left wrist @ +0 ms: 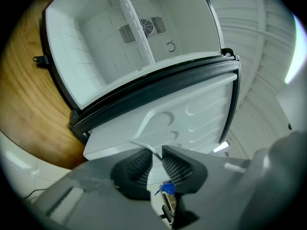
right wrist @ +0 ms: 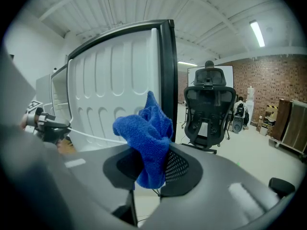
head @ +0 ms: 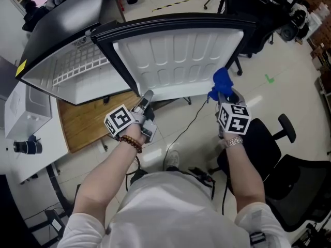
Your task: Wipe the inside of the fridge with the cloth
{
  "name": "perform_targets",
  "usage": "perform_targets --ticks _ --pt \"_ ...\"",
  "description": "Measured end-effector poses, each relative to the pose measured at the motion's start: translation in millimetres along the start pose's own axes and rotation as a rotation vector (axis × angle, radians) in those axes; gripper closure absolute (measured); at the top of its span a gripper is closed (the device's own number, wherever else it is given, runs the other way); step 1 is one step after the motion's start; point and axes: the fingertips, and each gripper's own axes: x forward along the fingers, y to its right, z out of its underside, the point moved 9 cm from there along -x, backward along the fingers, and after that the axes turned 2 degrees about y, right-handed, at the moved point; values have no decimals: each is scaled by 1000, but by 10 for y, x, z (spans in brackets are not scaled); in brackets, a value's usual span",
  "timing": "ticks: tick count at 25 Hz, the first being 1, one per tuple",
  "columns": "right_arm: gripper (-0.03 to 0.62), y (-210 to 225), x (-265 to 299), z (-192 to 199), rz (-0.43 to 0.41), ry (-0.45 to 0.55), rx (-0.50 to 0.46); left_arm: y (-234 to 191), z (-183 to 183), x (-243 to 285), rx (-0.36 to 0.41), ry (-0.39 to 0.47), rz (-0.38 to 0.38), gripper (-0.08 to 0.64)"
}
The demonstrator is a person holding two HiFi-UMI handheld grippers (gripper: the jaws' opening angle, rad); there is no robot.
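The small fridge (head: 77, 71) stands open, its white inside with a wire shelf showing at the left. Its door (head: 176, 56) is swung out toward me, ribbed inner liner facing up. My left gripper (head: 148, 96) is at the door's lower edge, shut on the thin white door rail (left wrist: 144, 146), which runs across the liner (right wrist: 91, 135). My right gripper (head: 223, 93) hovers near the door's right corner, shut on a bunched blue cloth (head: 221, 80). The cloth (right wrist: 146, 138) spills up and over between the pads. The fridge's back wall with its vents (left wrist: 144, 30) shows in the left gripper view.
A black office chair (head: 282, 154) stands close on my right, and another chair (right wrist: 207, 109) is beyond the door edge. The fridge rests on a wooden board (head: 88, 123). A white table (head: 31, 138) is at the left. Cables (head: 191, 123) trail over the tiled floor.
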Motion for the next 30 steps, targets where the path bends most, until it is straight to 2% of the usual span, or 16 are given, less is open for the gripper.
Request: perform_targets --ticks 7,15,20,30 --pt "506 -122 -139 -57 -35 36 -1 -60 84 -41 26 -14 -34 491" --pt "506 -579 -92 -19 -144 25 -33 -327 189 73 100 -47 -204 482" --pt "506 -838 46 25 -201 -2 -45 -414 148 191 135 -42 -269 469" --pt "506 -1223 158 -43 -287 0 -49 -239 151 147 296 -124 -374 407"
